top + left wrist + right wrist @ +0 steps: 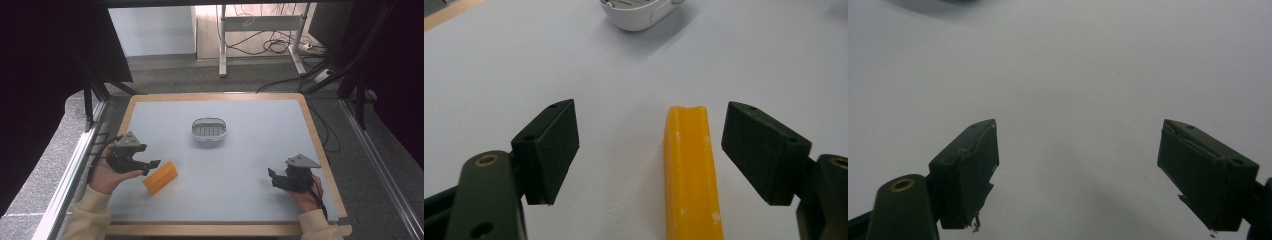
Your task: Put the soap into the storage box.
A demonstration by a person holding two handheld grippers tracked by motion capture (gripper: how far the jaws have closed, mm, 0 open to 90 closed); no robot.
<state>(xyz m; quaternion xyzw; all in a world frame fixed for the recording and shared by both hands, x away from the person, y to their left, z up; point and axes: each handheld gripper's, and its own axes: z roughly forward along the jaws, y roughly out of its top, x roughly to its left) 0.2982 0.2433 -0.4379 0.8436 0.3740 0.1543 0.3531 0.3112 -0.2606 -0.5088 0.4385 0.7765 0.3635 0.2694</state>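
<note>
The yellow bar (689, 175) is lain flat on the tabletop (250, 160), between the jaws of the wide-open, empty left claw (650, 145); it should be centred before closing.

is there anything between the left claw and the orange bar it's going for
Nothing visible. The left claw is open, and the orange bar already lies between its jaws on the bare table, nearer the right-hand jaw in the left gripper view. The white soap dish sits farther off, out of the way.
</note>
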